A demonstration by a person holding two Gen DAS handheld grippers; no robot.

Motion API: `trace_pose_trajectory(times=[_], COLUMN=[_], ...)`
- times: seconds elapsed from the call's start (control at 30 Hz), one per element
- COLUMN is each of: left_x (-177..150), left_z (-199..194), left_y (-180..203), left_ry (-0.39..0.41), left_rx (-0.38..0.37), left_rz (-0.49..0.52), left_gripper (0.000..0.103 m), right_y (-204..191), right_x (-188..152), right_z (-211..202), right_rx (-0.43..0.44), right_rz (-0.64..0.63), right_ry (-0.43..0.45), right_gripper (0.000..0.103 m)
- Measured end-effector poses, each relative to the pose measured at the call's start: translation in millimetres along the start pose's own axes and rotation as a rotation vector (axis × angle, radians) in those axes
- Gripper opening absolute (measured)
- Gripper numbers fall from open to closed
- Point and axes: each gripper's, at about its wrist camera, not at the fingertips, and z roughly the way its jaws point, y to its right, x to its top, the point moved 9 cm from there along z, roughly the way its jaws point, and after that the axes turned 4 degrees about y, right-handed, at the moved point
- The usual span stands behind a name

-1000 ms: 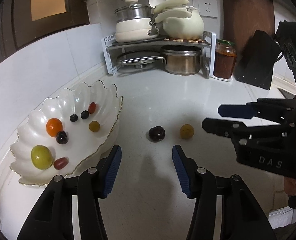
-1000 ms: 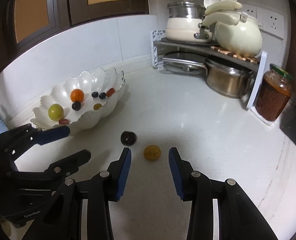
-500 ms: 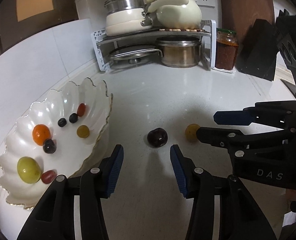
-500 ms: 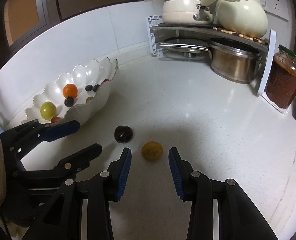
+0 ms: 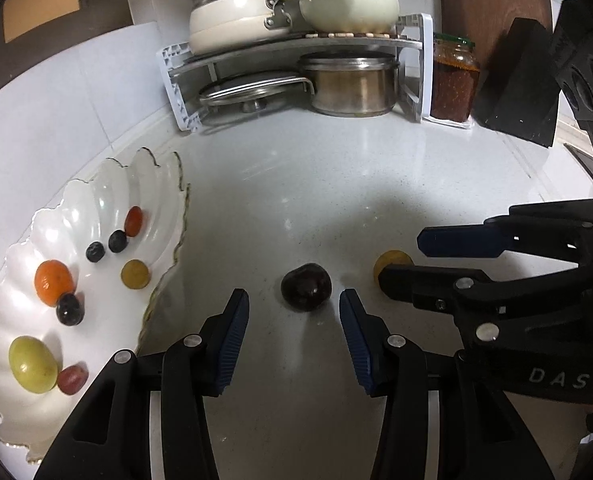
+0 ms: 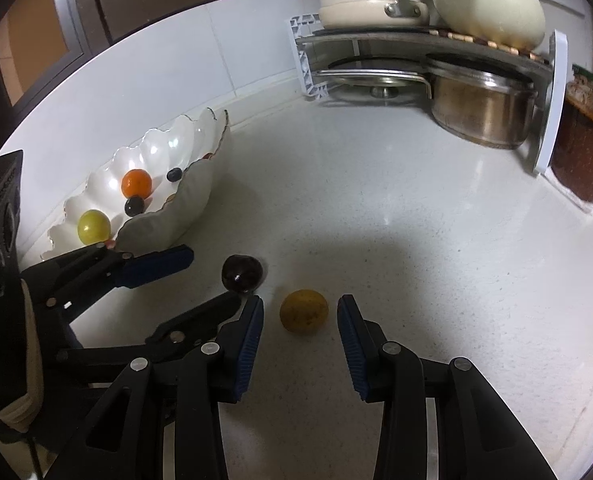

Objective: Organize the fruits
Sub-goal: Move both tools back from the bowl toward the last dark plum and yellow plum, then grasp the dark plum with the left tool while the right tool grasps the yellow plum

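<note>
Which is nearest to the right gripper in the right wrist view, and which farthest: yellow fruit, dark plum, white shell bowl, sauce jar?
1. Yellow fruit: on the counter just ahead of the right gripper, between its open fingers, untouched.
2. Dark plum: slightly farther, ahead to the left.
3. White shell bowl: far left, by the wall.
4. Sauce jar: far right, beside the rack.

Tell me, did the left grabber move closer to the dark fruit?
Yes. The left gripper has come down toward the dark fruit, which lay well beyond its tips earlier. Its jaws have just been closing, not yet touching.
</note>
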Motion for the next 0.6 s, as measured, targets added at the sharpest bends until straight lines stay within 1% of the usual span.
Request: trace_pose_trajectory(times=[0.03, 0.17, 0.23, 0.3, 0.37, 0.6], left_x=[0.6, 1.5, 1.3, 0.3, -1.0, 1.5], left_z=[0.9, 4.6, 7.0, 11.1, 15.4, 19.1], left_y=[0.0, 3.9, 6.4, 9.1, 9.0, 9.3], left_ry=[-0.001, -0.007, -0.017, -0.035, -0.047, -0.051], left_rx=[0.004, 0.038, 0.043, 0.033, 0.040, 0.046], left_rz=[0.002, 0.055, 0.068, 0.067, 0.064, 0.050], left_gripper=[0.044, 0.045, 0.045, 0.045, 0.044, 0.042], right_y=[1.3, 4.2, 3.7, 3.9, 4.2, 12.5], right_x=[0.2, 0.7, -0.4, -2.1, -3.2, -1.1], right_z=[1.2, 4.4, 6.3, 9.4, 11.5, 9.7], right_rx=[0.002, 0.011, 0.018, 0.025, 0.036, 0.029], right_rz=[0.007, 0.018, 0.017, 0.019, 0.024, 0.035], right_ry=[-0.005, -0.015, -0.022, -0.034, -0.043, -0.036], right_gripper=[0.040, 0.038, 0.035, 0.031, 0.029, 0.028])
